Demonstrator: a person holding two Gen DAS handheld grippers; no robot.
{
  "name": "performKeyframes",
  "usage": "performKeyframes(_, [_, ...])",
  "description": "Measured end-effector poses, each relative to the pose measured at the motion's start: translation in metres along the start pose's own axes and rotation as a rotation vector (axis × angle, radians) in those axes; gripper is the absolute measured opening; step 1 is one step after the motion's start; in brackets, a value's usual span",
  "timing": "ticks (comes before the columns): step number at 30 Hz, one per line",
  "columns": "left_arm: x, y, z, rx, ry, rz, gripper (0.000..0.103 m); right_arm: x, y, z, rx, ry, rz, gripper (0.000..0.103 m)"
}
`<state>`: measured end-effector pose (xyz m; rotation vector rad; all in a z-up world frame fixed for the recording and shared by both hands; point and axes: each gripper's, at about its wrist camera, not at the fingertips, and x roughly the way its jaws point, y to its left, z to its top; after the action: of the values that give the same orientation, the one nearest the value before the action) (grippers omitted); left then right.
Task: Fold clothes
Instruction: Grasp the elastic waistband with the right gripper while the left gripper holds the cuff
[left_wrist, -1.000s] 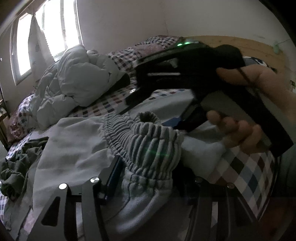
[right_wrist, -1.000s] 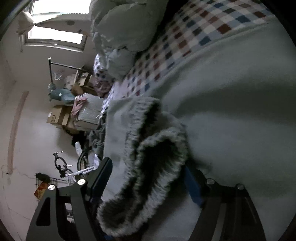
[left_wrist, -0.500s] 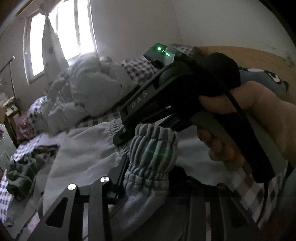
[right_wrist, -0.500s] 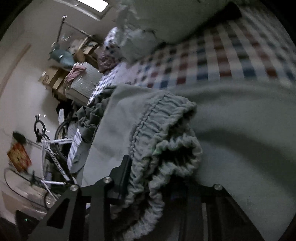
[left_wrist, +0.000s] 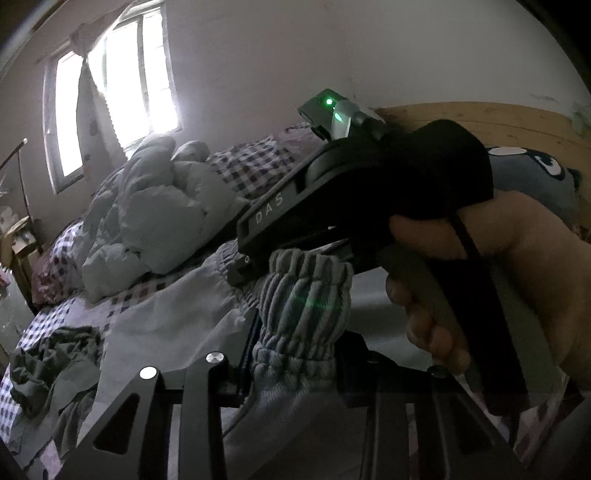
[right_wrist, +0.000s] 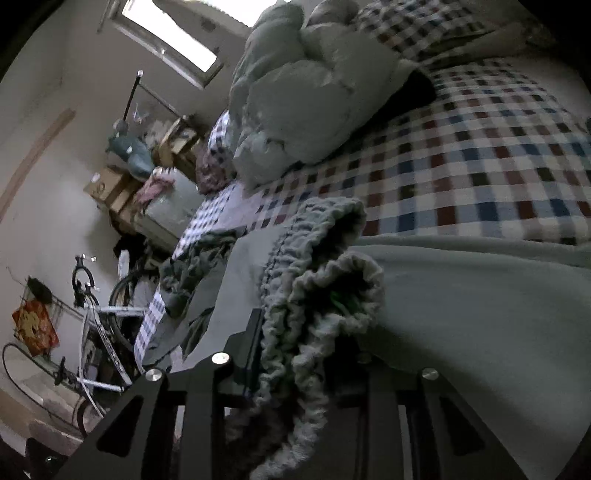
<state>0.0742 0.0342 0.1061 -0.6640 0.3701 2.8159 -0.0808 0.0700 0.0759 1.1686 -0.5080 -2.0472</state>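
Bed with checked sheet (right_wrist: 480, 166) filling the upper right of the right wrist view and the middle left of the left wrist view; crumpled pale duvet (left_wrist: 155, 218) heaped on it at centre left, below the window (left_wrist: 122, 99) in the upper left. Pale grey trousers (right_wrist: 461, 295) spread over the sheet across the lower half of both views. Dark green garment (left_wrist: 48, 365) bunched at lower left, beside the trousers. Ribbed elastic waistband (left_wrist: 306, 306) gathered at bottom centre. Left gripper (left_wrist: 291, 354), jaws just closing, clenched on one fold of the waistband; right gripper (right_wrist: 299, 350), jaws likewise just closing, clenched on another fold, its body held in a hand (left_wrist: 498, 280) at centre right of the left wrist view
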Motion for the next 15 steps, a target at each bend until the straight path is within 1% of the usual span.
performKeyframes(5, [-0.004,-0.017,0.007,0.016,-0.017,-0.016,0.036,-0.026,-0.011,-0.001,0.002,-0.038,-0.010,0.030])
performKeyframes(8, [0.004,-0.031,0.004,0.047,0.012,-0.005,0.036,-0.035,-0.018,-0.003,-0.004,-0.049,-0.005,0.030])
performKeyframes(10, [0.009,-0.040,0.004,0.060,0.034,0.011,0.036,-0.033,-0.029,-0.005,0.013,-0.038,-0.014,0.030])
performKeyframes(12, [0.011,-0.047,0.005,0.071,0.039,0.024,0.036,-0.031,-0.039,-0.006,0.035,-0.029,-0.019,0.030])
performKeyframes(15, [0.013,-0.049,0.008,0.054,0.040,0.020,0.036,-0.033,-0.042,-0.005,0.025,-0.027,-0.021,0.030])
